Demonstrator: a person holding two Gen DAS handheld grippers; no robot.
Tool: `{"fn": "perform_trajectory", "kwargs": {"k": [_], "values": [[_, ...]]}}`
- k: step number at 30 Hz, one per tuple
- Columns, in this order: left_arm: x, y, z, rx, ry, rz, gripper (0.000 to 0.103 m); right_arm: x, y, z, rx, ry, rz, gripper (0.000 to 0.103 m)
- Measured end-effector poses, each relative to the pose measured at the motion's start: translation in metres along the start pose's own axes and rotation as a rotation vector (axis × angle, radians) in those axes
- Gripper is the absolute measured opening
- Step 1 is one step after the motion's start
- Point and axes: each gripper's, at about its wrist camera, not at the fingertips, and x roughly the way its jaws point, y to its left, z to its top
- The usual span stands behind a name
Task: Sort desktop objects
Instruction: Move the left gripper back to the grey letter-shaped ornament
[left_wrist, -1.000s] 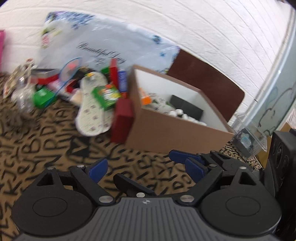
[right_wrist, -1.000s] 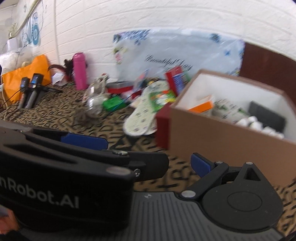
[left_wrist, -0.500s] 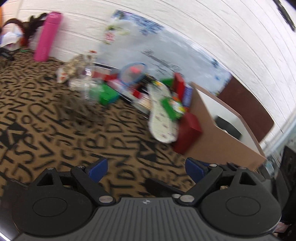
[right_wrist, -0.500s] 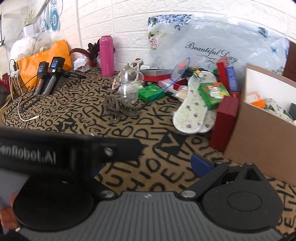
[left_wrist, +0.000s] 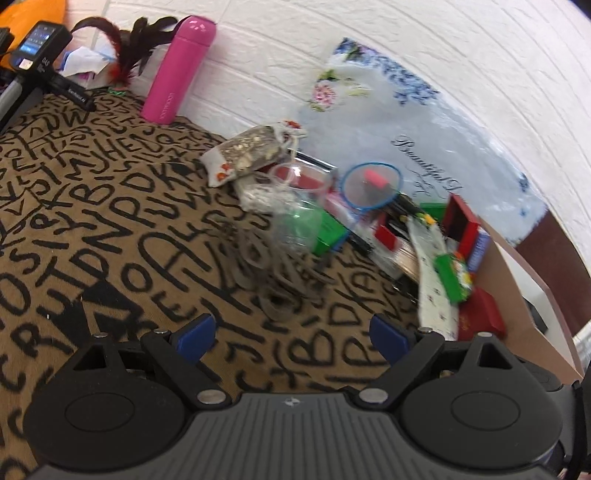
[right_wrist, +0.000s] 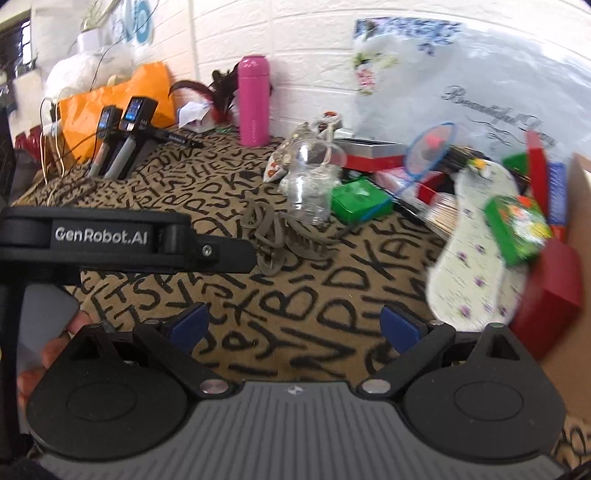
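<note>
A heap of loose items lies on the lettered tablecloth: a clear plastic cup, a grey cut-out coaster, a green box, a white floral insole, a green packet, a red box and a blue-rimmed sieve. My left gripper is open and empty, short of the coaster. My right gripper is also open and empty. The cardboard box stands at the right.
A pink flask stands by the white brick wall. A patterned pouch lies behind the cup. A large floral plastic bag leans on the wall. Two handheld devices and an orange bag sit far left. The other gripper's body crosses the right wrist view.
Both grippers have swung left, away from the cardboard box and towards the heap of items. The box has slid to the right edge of both views. Both stay open.
</note>
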Motion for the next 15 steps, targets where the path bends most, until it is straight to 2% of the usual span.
{"fn": "perform_trajectory", "kwargs": {"k": [5, 15], "values": [[0.019, 0.010, 0.010, -0.005, 0.013, 0.011, 0.093, 0.030, 0.002, 0.013, -0.042, 0.011, 0.000, 0.097], [0.049, 0.017, 0.028, -0.015, 0.018, -0.025, 0.093, 0.078, 0.004, 0.032, -0.172, -0.003, -0.035, 0.096]]}}
